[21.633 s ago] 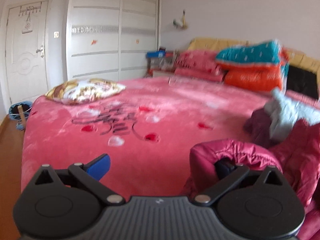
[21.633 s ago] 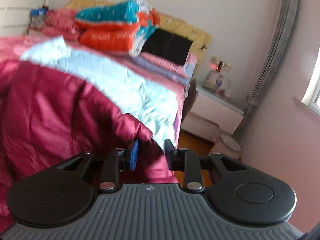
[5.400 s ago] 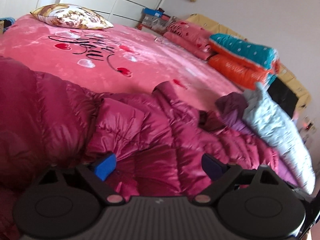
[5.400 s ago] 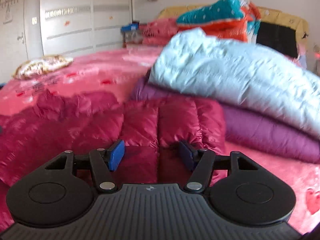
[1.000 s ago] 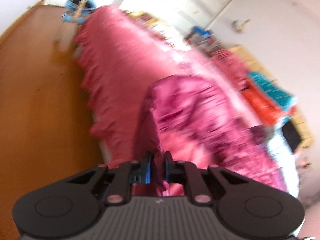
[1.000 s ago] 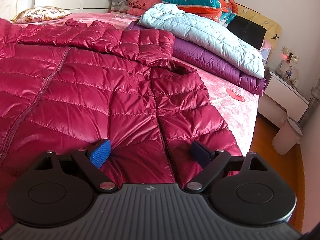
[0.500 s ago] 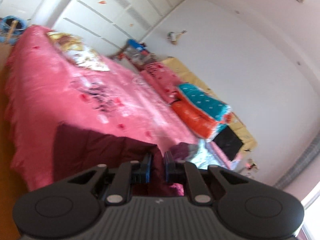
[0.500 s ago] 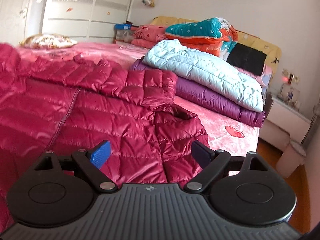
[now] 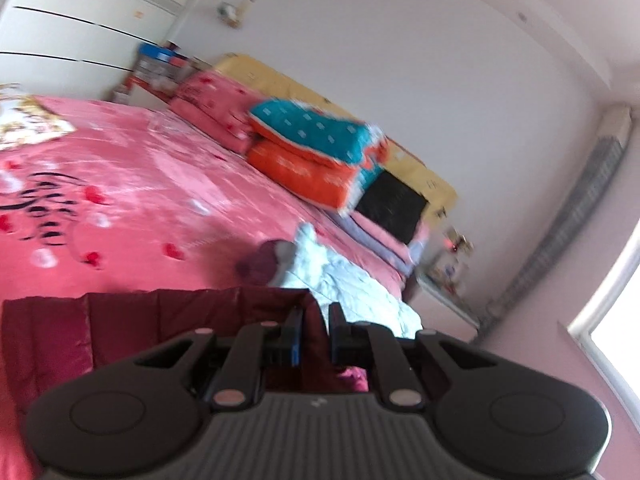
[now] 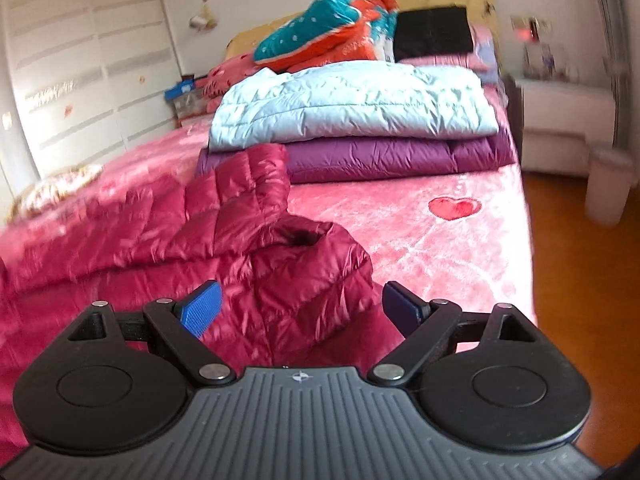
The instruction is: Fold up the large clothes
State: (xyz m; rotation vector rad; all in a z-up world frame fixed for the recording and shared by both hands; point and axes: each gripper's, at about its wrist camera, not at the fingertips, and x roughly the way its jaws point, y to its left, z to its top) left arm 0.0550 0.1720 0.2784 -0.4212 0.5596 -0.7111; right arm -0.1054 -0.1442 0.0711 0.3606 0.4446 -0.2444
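A dark red quilted down jacket (image 10: 224, 248) lies spread on the pink bed, its collar (image 10: 304, 236) turned toward the right edge. My left gripper (image 9: 314, 332) is shut on the jacket's edge (image 9: 160, 320) and holds it lifted above the bed, so the fabric hangs as a flat sheet before the camera. My right gripper (image 10: 300, 304) stands open just above the jacket's collar end, with nothing pinched between its blue pads (image 10: 200, 310).
Folded light blue (image 10: 352, 100) and purple (image 10: 400, 158) down jackets are stacked at the right side of the bed (image 10: 460, 248). Teal and orange quilts (image 10: 332, 28) sit by the headboard. A small patterned pillow (image 10: 56, 190) lies far left. A nightstand (image 10: 560, 120) and bin (image 10: 608, 184) stand right.
My left gripper has swung up and across from the bed's foot side, carrying the jacket's edge with it. The right gripper has rolled and moved a little toward the collar.
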